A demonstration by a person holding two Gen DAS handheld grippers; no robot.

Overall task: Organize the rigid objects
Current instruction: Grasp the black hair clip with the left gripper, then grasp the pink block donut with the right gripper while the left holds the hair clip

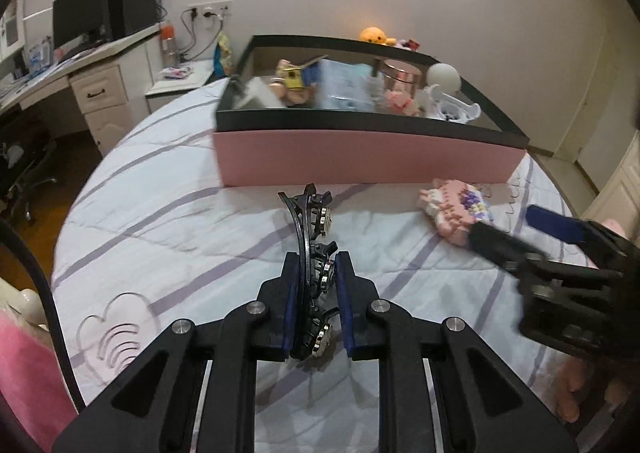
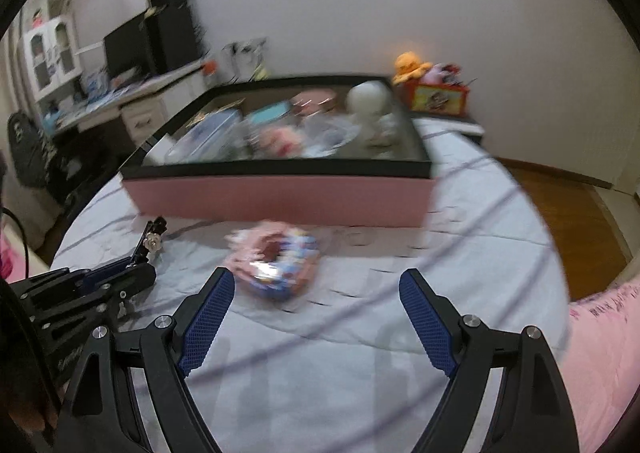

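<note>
Your left hand-held gripper point(image 1: 318, 307) is closed on a black curved hair clip with metal studs point(image 1: 316, 237). The clip stands on its edge between the two blue pads and its far end sticks out past the fingertips, above the striped bed sheet point(image 1: 160, 213).

Your right hand-held gripper point(image 2: 316, 317) is wide open and holds nothing. Just beyond its fingertips, nearer to the left finger, a pink building-block figure point(image 2: 276, 265) lies on the bed. In the left wrist view the same figure point(image 1: 456, 209) is at the right, and one finger of the right gripper looks to be touching its near side.

Farther on the bed stands a pink storage box with a black rim point(image 1: 360, 161). It already contains several things: a white round-headed figure point(image 1: 442, 79), a pink round tin point(image 1: 400, 79), a light blue box point(image 1: 344, 87) and a small yellow toy house point(image 1: 294, 77). A desk point(image 1: 80, 65) with a monitor point(image 1: 78, 19) is at the far left.
</note>
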